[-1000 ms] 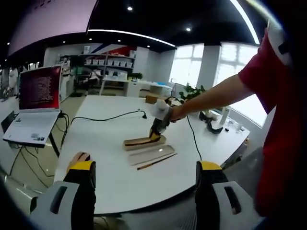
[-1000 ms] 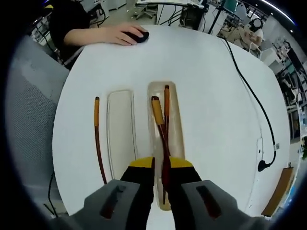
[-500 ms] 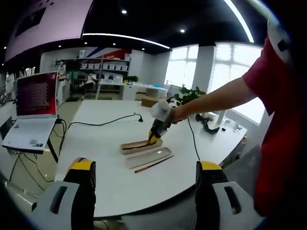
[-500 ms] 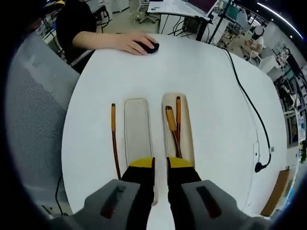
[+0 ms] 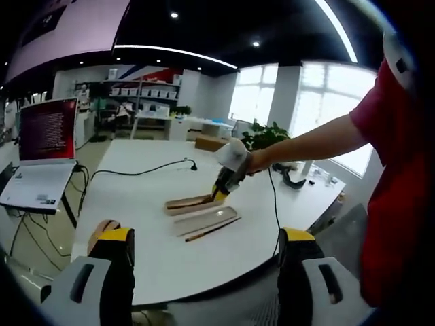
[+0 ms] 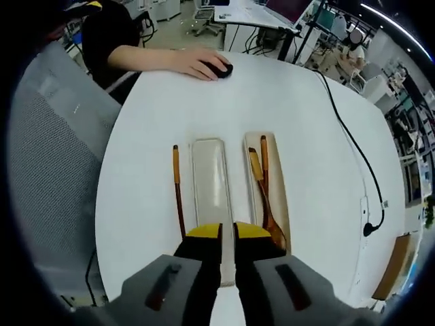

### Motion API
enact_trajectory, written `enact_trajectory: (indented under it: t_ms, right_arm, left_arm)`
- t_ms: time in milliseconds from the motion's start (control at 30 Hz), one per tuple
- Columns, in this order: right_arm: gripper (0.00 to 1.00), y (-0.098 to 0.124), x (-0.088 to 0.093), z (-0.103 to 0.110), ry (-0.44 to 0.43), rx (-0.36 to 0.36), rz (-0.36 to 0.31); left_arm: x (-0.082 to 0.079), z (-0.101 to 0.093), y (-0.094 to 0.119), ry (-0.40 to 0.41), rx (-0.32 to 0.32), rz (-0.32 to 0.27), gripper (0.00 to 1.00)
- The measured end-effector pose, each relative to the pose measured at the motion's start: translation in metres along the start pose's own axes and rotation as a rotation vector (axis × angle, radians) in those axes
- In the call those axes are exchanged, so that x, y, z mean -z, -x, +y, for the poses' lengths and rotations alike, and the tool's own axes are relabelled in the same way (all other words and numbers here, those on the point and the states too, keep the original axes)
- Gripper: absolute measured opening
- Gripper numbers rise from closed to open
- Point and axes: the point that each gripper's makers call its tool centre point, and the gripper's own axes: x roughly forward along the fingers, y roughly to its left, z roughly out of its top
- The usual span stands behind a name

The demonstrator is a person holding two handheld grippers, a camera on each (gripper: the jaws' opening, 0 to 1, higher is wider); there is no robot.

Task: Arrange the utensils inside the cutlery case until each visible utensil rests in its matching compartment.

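White bench (image 6: 306,136) carries the cutlery case as two long trays side by side. In the right gripper view the right-hand tray (image 6: 280,197) holds a wooden spoon (image 6: 262,197) and a chopstick (image 6: 264,170) lying lengthwise; the left-hand tray (image 6: 211,183) lies beside it, and a second chopstick (image 6: 178,190) rests on the bench just left of that. The right claw (image 6: 228,234) hangs above the near ends, jaws nearly pressed together, pinching nothing. The left claw (image 5: 204,238) is spread wide, well apart from the trays.

White table (image 6: 306,115) — black cable (image 6: 353,146), mouse (image 6: 219,68), open laptop (image 5: 41,156).
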Motion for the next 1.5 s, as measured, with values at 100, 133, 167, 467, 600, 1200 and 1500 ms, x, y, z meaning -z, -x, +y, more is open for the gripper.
enact_trajectory:
  t_ms: [100,133,167,467,600,1200,1500]
  right_arm:
    - [0.04,0.000,-0.003,0.003,-0.018,-0.005,-0.014]
    - [0.03,-0.001,-0.003,0.004,-0.018,-0.003,-0.013]
    - [0.03,-0.001,-0.003,0.004,-0.013,0.003,-0.010]
    - [0.00,-0.011,-0.009,0.013,-0.038,0.108,-0.029]
    - [0.00,-0.012,-0.019,0.018,-0.054,0.104,-0.067]
    - [0.06,-0.038,-0.009,0.053,-0.004,-0.004,-0.021]
    - [0.06,-0.045,-0.006,0.060,-0.021,-0.031,-0.014]
  left_arm:
    - [0.000,-0.001,-0.001,-0.002,0.006,0.002,0.89]
    - [-0.001,-0.002,-0.001,-0.004,0.008,0.000,0.89]
    - [-0.002,-0.002,-0.001,-0.011,0.002,-0.007,0.88]
    - [-0.013,0.000,0.003,-0.003,-0.005,-0.069,0.88]
    - [-0.008,0.001,0.002,-0.004,-0.008,-0.043,0.87]
    - [-0.002,0.003,-0.001,0.020,-0.007,-0.035,0.88]
    - [-0.006,0.007,-0.001,-0.001,-0.013,-0.028,0.87]
